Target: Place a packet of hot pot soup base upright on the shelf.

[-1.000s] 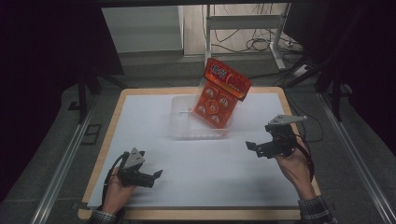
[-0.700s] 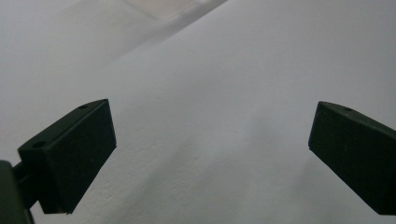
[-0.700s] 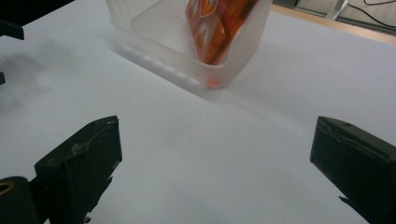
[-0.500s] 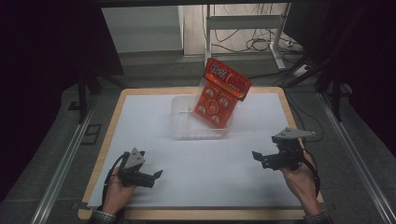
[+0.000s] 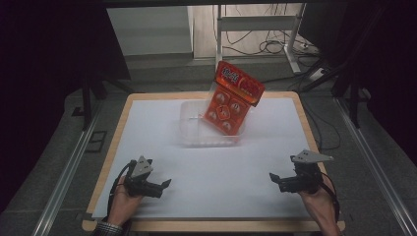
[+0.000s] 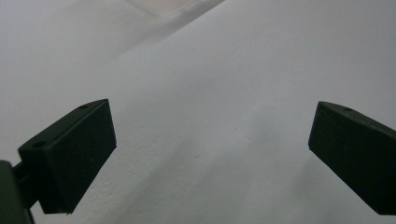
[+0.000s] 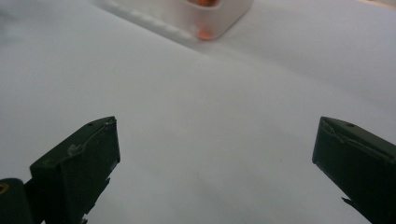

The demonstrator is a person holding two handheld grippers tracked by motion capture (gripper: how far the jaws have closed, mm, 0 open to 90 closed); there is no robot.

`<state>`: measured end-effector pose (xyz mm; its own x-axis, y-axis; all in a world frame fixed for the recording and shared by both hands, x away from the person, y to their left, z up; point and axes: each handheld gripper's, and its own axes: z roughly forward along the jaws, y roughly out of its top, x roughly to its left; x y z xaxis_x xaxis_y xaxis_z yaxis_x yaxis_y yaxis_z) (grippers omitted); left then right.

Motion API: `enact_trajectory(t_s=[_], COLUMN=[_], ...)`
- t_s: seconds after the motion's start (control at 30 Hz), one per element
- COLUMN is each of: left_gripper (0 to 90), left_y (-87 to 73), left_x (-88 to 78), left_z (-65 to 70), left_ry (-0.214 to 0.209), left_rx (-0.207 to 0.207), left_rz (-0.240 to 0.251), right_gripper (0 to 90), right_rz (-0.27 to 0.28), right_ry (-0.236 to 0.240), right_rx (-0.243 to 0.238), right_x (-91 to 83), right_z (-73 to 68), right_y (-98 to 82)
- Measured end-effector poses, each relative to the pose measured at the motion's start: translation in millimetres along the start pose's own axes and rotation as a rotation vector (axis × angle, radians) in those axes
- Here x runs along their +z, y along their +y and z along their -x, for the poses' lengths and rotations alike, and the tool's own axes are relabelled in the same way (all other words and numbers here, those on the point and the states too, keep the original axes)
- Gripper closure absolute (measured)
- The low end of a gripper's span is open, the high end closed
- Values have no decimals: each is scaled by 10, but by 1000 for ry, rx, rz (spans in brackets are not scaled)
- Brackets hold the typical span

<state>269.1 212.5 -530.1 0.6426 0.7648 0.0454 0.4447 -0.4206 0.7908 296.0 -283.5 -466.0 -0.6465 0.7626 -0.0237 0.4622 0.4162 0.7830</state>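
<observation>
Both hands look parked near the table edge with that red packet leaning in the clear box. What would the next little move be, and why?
Probably nothing more than resting: the red packet already leans in the clear box, and the left gripper and right gripper lie apart from it, jaws open.

The white sheet is lit evenly from above, while the surroundings are left in deep darkness. Soft blur is seen throughout both gripper views, and faint shadows are cast beneath the black jaws.
</observation>
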Motion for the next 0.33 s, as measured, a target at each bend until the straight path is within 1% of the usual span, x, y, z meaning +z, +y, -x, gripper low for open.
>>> enact_trajectory(t_s=[0.13, 0.2, 0.33], left_gripper=[4, 5, 5], left_y=[0, 0, 2], left_x=[4, 6, 10], left_z=[2, 3, 3], left_ry=[0, -1, 1], left_rx=[1, 0, 1], left_rz=[-4, -5, -6], right_gripper=[0, 0, 0], right_rz=[-39, -49, -32], right_ry=[-15, -11, 0], right_rx=[-8, -3, 4], right_x=[55, 81, 81], right_z=[17, 34, 45], right_y=[-96, -122, -116])
